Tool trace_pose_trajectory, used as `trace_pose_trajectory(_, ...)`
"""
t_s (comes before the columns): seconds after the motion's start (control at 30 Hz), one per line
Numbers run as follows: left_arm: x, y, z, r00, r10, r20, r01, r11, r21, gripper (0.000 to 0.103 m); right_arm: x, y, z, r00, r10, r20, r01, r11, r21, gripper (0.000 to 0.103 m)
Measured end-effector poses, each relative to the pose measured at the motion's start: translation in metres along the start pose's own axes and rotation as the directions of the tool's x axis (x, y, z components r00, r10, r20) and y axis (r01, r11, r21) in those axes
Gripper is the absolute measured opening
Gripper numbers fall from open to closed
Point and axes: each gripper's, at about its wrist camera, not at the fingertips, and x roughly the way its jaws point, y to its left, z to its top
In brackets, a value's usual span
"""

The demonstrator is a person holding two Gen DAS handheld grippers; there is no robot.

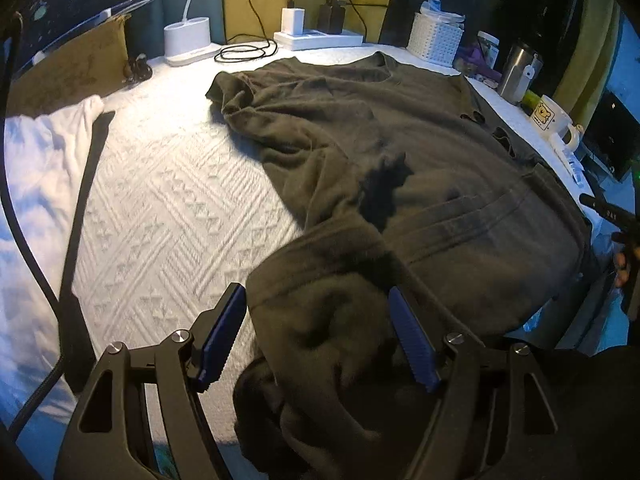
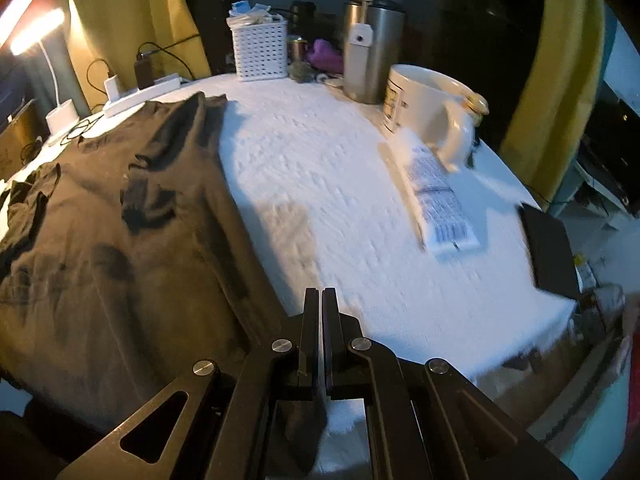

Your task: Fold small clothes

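Dark olive-brown cotton T-shirt (image 1: 400, 160) lies spread over the white textured quilted cover (image 1: 160, 200) of the table, its lower hem bunched up near the camera. Left gripper (image 1: 318, 336) hangs with its blue-padded jaws spread wide, the bunched hem between them but not pinched. Right gripper (image 2: 321, 320) is clenched tight, a strip of dark fabric caught in its jaws beside the shirt's edge, with a cream ceramic mug (image 2: 424, 100) and steel tumbler (image 2: 370, 52) behind.

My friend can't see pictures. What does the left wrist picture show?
Open blue-padded tongs hover over a bunched fold of a dark shirt spread across a white quilted table cover, with chargers along the back.
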Motion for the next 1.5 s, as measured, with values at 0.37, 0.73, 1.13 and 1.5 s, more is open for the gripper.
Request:
trace_pose_trajectory(0.37, 0.008, -0.002, -0.012, 0.999, 0.007, 0.045, -0.004, 0.997, -0.079, 0.073, 0.009, 0.063, 0.017, 0.983, 0.179, 0.028, -0.175, 0.978, -0.112, 0.002)
trace_pose_trajectory(0.73, -0.001, -0.004, -0.017, 0.996, 0.002, 0.092, 0.004, 0.998, -0.064, 0.016, 0.014, 0.081, 0.021, 0.985, 0.165, 0.052, -0.153, 0.972, -0.18, 0.002)
trace_pose_trajectory(1.13, -0.035, -0.016, -0.009, 0.983, 0.024, 0.183, -0.016, 0.999, -0.048, 0.012, 0.018, 0.085, 0.028, 0.984, 0.173, 0.047, -0.16, 0.967, -0.198, 0.002)
trace_pose_trajectory(1.5, -0.035, -0.012, -0.007, 0.987, 0.032, 0.156, -0.018, 0.996, -0.088, 0.013, 0.029, 0.09, 0.021, 0.984, 0.174, 0.026, -0.165, 0.964, -0.207, 0.002)
